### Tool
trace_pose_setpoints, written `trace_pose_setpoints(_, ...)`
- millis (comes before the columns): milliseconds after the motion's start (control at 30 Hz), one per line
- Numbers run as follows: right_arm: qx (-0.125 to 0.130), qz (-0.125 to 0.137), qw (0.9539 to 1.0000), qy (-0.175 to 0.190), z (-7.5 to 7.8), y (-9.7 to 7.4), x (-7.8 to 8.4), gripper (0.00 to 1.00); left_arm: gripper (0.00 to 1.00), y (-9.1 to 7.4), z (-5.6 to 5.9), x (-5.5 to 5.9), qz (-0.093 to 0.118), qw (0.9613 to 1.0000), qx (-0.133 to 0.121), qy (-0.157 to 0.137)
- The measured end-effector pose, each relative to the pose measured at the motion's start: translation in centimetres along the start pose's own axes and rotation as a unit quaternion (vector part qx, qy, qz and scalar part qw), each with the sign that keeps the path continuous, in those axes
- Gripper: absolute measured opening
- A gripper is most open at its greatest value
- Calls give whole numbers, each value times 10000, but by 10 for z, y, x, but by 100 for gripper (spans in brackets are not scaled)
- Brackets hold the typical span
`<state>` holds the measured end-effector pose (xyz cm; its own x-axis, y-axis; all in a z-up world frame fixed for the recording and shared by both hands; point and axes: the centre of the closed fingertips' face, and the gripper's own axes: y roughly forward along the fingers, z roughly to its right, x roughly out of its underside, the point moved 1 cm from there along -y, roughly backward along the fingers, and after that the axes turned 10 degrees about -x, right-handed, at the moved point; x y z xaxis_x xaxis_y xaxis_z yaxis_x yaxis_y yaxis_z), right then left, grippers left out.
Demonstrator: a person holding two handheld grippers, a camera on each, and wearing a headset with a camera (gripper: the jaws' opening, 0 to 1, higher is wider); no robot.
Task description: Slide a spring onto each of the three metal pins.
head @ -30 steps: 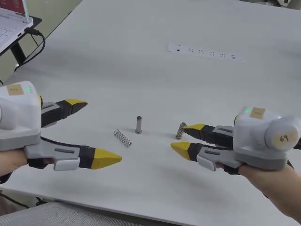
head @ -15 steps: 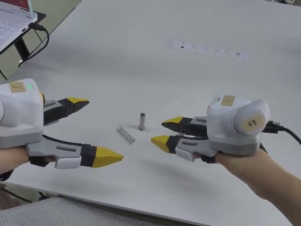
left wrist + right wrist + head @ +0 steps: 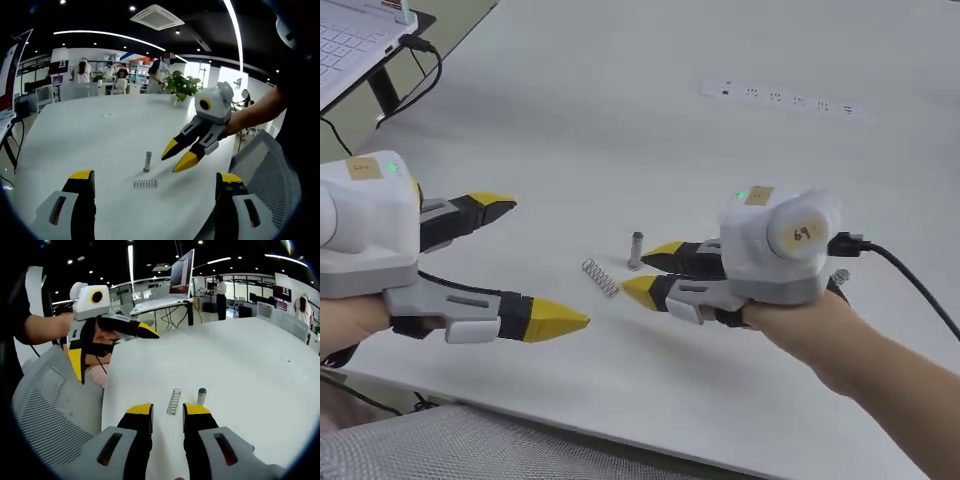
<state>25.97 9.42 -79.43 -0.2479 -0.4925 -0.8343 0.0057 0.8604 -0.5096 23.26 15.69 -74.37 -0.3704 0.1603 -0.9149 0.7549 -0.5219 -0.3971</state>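
Observation:
A loose spring (image 3: 601,277) lies on the white table (image 3: 620,130), just left of a bare upright metal pin (image 3: 636,250). My right gripper (image 3: 648,270) is open by a narrow gap, its yellow tips right beside the pin and spring, holding nothing. In the right gripper view the spring (image 3: 174,401) lies just ahead of the gap and the pin (image 3: 201,396) stands off the right tip. My left gripper (image 3: 535,265) is wide open, left of the spring. In its own view the spring (image 3: 145,183) and pin (image 3: 148,161) lie ahead between its jaws.
A white power strip (image 3: 785,100) lies at the table's far side. A laptop (image 3: 350,40) and a black cable (image 3: 420,70) are at the far left. A mesh chair (image 3: 470,440) is below the near edge. A small metal piece (image 3: 840,277) peeks out right of the right gripper.
My right gripper has moved left across the table to the bare pin and loose spring, covering the spring-bearing pin seen earlier. The left gripper has stayed wide open in place.

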Motion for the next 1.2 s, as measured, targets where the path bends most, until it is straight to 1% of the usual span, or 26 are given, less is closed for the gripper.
trace_pose_setpoints(133,5,-141,9999,-14,2,11,4,21,98,0,0,2,-22,10000,1,-1)
trace_pose_setpoints(300,89,-158,9998,110,7,21,5,20,98,0,-2,3,-24,10000,-4,-24)
trace_pose_setpoints(433,169,-301,9990,298,11,29,10,15,98,0,-2,4,-25,10000,-2,-37)
trace_pose_setpoints(533,186,-344,9988,309,11,34,12,17,98,-1,-2,6,-38,10000,-5,-43)
trace_pose_setpoints(700,224,-460,9980,372,13,41,18,16,98,-3,-2,9,-68,10000,-10,-60)
trace_pose_setpoints(733,223,-480,9980,353,13,42,19,16,98,-3,-2,10,-79,10000,-16,-58)
trace_pose_setpoints(800,254,-615,9975,253,13,45,24,16,98,-4,-2,11,-89,9999,-16,-70)
trace_pose_setpoints(933,237,-688,9972,166,13,48,27,15,97,-6,-3,13,-121,9999,-16,-78)
trace_pose_setpoints(967,238,-745,9968,130,13,49,30,14,97,-7,-4,13,-112,9999,-33,-84)
trace_pose_setpoints(1000,299,-773,9965,-50,15,48,30,12,97,-7,-4,13,-104,9999,-43,-92)
trace_pose_setpoints(1033,404,-868,9951,-251,18,45,31,10,97,-8,-4,13,-99,9999,-47,-104)
trace_pose_setpoints(1100,310,-798,9961,-224,16,48,30,8,97,-8,-5,15,-111,9999,-56,-116)
trace_pose_setpoints(1133,265,-763,9966,-126,14,49,30,8,97,-8,-4,16,-141,9998,-47,-107)
trace_pose_setpoints(1167,224,-764,9967,-122,13,49,30,8,97,-7,-4,18,-169,9998,-41,-99)
trace_pose_setpoints(1200,213,-811,9962,-230,14,49,29,8,97,-7,-3,19,-192,9998,-41,-83)
